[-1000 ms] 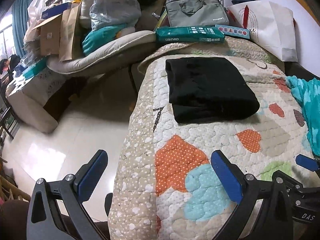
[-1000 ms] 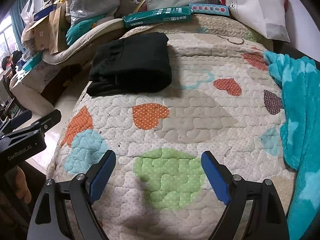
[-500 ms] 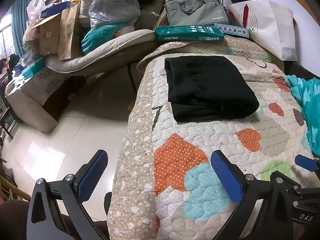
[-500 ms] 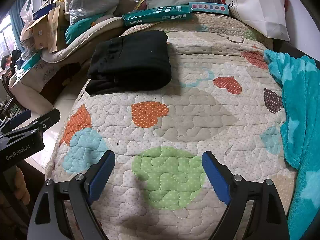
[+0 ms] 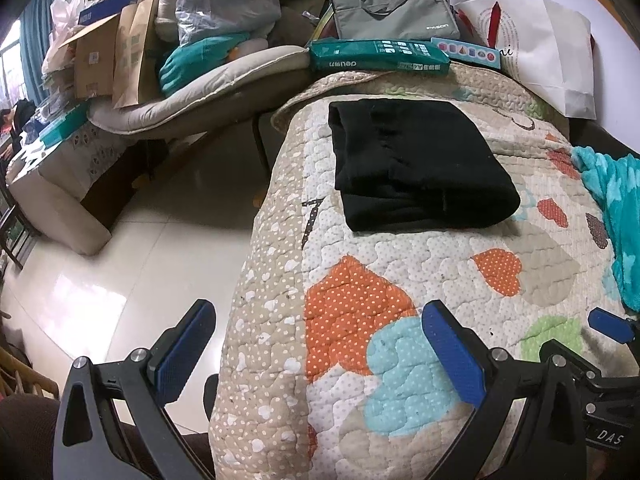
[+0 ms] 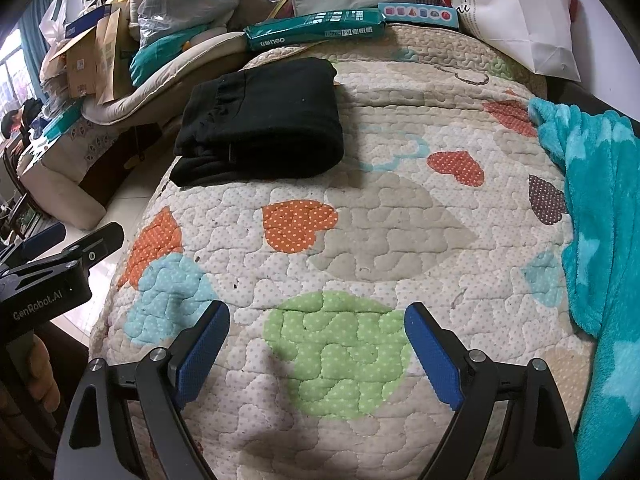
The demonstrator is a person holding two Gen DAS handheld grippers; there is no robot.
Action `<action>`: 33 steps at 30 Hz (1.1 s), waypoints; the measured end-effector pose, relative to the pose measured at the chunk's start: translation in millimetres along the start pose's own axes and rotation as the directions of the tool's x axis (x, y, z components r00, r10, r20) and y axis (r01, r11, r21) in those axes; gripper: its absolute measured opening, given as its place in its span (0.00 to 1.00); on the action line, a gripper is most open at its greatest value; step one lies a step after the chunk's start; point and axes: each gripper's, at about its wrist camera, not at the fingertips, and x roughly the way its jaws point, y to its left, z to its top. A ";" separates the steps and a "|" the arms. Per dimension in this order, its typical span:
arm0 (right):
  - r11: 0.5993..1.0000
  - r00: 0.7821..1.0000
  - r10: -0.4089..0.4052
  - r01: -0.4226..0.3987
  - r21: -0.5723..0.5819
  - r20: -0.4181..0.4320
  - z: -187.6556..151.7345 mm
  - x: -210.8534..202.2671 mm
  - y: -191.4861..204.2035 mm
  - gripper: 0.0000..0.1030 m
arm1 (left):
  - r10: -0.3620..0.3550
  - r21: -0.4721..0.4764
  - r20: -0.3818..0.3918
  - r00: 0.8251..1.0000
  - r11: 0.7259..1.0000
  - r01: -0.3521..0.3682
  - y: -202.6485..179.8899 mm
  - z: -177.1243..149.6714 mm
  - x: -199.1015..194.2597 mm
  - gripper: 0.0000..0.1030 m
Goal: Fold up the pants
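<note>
The black pants (image 5: 416, 168) lie folded in a thick rectangle on the heart-patterned quilt (image 5: 400, 280), near its far left edge; they also show in the right wrist view (image 6: 264, 120). My left gripper (image 5: 316, 344) is open and empty, held over the quilt's near left edge, well short of the pants. My right gripper (image 6: 316, 348) is open and empty above the green patch of the quilt (image 6: 336, 352), near the front. The left gripper's body (image 6: 52, 280) shows at the left of the right wrist view.
A teal fleece blanket (image 6: 600, 220) lies along the quilt's right side. A green paper pack (image 5: 376, 54), a grey bag (image 5: 396, 16) and a white bag (image 5: 548, 52) sit at the far end. Tiled floor (image 5: 140, 248), cushions and cardboard boxes (image 5: 100, 56) are at left.
Both grippers have drifted slightly back and to the left, so the pants sit a little further off. Both stay open and empty. The pants have not moved.
</note>
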 end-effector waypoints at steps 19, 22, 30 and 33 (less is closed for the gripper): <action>1.000 1.000 -0.003 0.003 -0.001 -0.011 -3.9 3.4 0.0 0.90 | -0.021 -0.016 -0.026 0.999 1.000 0.021 0.5 -1.5 3.4 1.00; 1.000 1.000 -0.005 0.005 -0.002 -0.014 -4.7 4.0 0.0 0.90 | -0.022 -0.016 -0.026 0.999 1.000 0.022 0.2 -1.8 3.5 1.00; 1.000 1.000 -0.004 0.004 -0.003 -0.014 -4.3 4.2 0.0 0.90 | -0.023 -0.019 -0.028 0.999 1.000 0.023 0.7 -2.1 4.1 1.00; 1.000 1.000 -0.004 0.004 -0.003 -0.014 -5.1 4.1 -0.4 0.90 | -0.026 -0.021 -0.032 0.999 0.999 0.025 0.5 -3.0 4.7 1.00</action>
